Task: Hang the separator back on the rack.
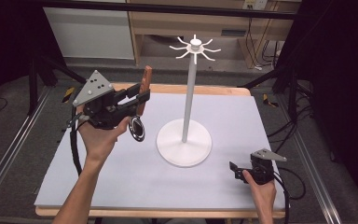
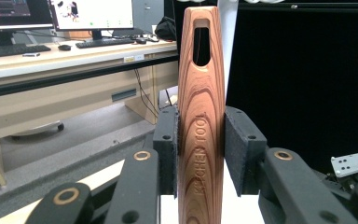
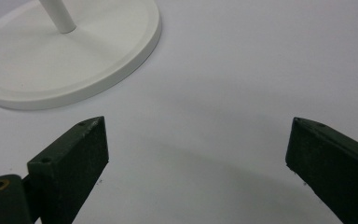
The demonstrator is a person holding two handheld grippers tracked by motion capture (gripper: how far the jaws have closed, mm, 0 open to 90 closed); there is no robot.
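Observation:
My left gripper [image 1: 141, 96] is shut on the wooden handle [image 1: 146, 77] of a kitchen tool and holds it upright above the table's left side. The tool's dark round head [image 1: 137, 129] hangs below the jaws. In the left gripper view the handle [image 2: 201, 93] stands between both pads, with a slot near its top and "KITCHEN TOOL" engraved on it. A white stand [image 1: 189, 102] with a ring of hooks [image 1: 195, 47] at its top rises from a round base [image 1: 184, 149] at mid-table. My right gripper [image 1: 233, 169] rests low at the front right, open and empty [image 3: 196, 149].
A pale grey mat [image 1: 121, 177] covers the wooden table. The stand's base [image 3: 74, 60] lies just ahead and to the left of the right jaws. Black frame legs and cables [image 1: 289, 126] flank the table. A desk with monitors [image 2: 51, 28] stands behind.

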